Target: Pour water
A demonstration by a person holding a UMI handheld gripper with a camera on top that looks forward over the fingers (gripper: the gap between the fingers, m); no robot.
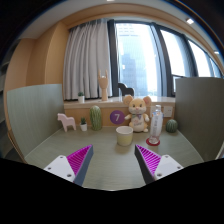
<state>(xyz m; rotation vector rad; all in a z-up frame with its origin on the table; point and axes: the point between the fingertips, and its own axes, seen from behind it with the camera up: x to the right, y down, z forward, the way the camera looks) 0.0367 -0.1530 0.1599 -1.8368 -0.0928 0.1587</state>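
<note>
On the table (105,165), beyond the gripper (112,160), a pale cup (124,136) stands upright, mouth up. Just right of it a clear bottle (155,126) stands with its long axis vertical, cap on top. The gripper's fingers are spread apart, holding nothing. A stuffed rabbit (136,111) sits behind the cup.

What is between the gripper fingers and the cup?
Nothing: in the gripper view, only bare table lies between the open gripper and the cup, which stands just ahead of the fingers.
</note>
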